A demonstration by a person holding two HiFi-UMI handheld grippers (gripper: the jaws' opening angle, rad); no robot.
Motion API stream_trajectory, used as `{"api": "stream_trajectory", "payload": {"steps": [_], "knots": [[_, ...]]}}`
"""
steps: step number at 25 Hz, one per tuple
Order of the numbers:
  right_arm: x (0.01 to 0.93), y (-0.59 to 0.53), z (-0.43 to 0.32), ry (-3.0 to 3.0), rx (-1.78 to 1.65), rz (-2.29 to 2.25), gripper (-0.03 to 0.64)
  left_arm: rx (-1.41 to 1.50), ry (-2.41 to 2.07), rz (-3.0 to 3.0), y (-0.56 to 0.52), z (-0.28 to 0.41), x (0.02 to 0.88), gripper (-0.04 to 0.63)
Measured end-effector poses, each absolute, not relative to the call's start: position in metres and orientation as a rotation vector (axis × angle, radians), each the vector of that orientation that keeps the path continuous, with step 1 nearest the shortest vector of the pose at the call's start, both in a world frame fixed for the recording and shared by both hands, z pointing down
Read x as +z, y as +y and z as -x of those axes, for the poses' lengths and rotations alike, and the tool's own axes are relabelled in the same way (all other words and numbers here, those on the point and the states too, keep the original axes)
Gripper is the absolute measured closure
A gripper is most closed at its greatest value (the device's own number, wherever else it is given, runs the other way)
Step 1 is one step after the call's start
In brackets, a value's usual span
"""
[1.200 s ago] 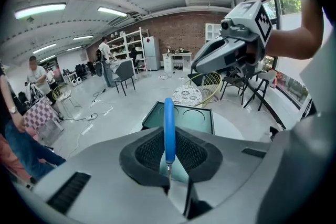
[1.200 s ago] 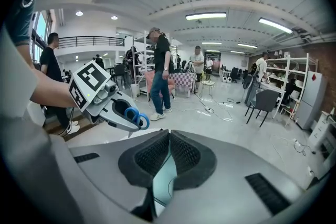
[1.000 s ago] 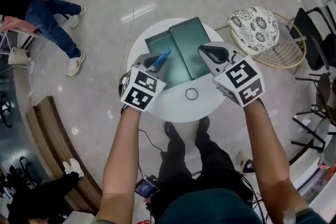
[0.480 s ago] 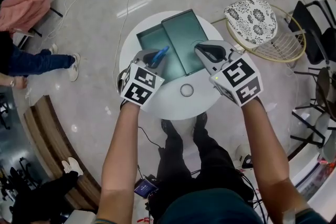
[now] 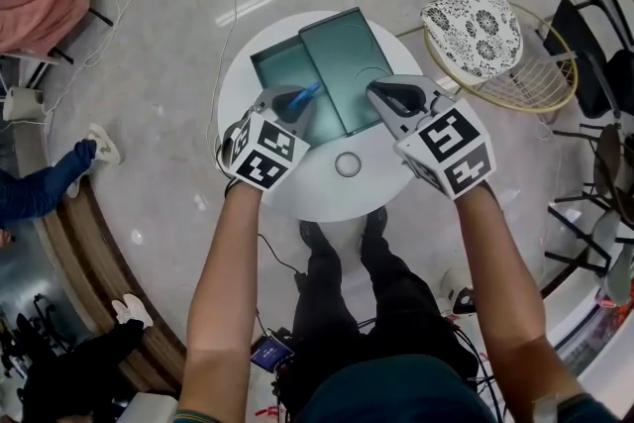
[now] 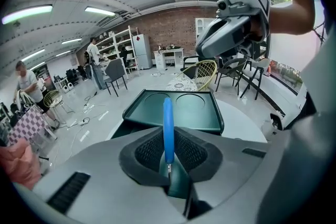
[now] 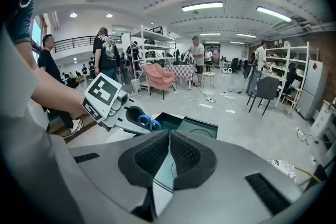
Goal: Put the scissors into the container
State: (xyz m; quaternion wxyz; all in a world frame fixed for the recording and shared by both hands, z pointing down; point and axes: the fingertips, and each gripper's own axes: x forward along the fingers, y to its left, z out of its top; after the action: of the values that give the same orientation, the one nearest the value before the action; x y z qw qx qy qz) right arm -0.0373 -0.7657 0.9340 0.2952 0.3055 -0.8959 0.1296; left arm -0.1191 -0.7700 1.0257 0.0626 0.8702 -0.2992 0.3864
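Forward over the container (image 5: 269, 67) moved the left gripper (image 5: 290, 104), fingers clamping the scissors (image 5: 305, 99); the right gripper (image 5: 392, 98), fingers closed and empty, overhangs the lid (image 5: 342, 59).

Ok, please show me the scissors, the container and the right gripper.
scissors (image 6: 168, 126): left gripper view, on the blue handle between the jaws.
container (image 5: 276, 74): head view, on its bare green floor.
right gripper (image 7: 169, 134): right gripper view, where the closed jaws' tips meet.

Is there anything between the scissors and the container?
Nothing visible. The scissors, held by the left gripper, hang over the open part of the container; the lid covers only its right side.
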Motion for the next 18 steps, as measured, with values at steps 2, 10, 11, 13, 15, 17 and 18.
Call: {"api": "stream_trajectory", "payload": {"steps": [2,10,11,13,15,17,18], "knots": [[0.934,-0.765,0.037,-2.382,0.347,-0.812,0.578,1.188,-0.889,-2.653,-0.769,0.118,1.027,0.535],[0.931,-0.762,0.035,-2.377,0.350,-0.810,0.577,1.312,-0.790,-2.723,-0.760,0.117,1.036,0.535],[0.930,-0.760,0.036,-2.377,0.349,-0.810,0.577,1.315,-0.780,-2.723,-0.757,0.119,1.037,0.534],[0.930,-0.757,0.040,-2.376,0.345,-0.811,0.577,1.317,-0.757,-2.725,-0.751,0.121,1.037,0.534],[0.930,-0.754,0.042,-2.373,0.342,-0.811,0.577,1.329,-0.730,-2.726,-0.745,0.121,1.039,0.532],[0.928,-0.750,0.039,-2.365,0.341,-0.814,0.577,1.340,-0.705,-2.726,-0.738,0.117,1.041,0.532],[0.925,-0.748,0.039,-2.362,0.339,-0.816,0.577,1.345,-0.689,-2.725,-0.735,0.116,1.041,0.532]]}}
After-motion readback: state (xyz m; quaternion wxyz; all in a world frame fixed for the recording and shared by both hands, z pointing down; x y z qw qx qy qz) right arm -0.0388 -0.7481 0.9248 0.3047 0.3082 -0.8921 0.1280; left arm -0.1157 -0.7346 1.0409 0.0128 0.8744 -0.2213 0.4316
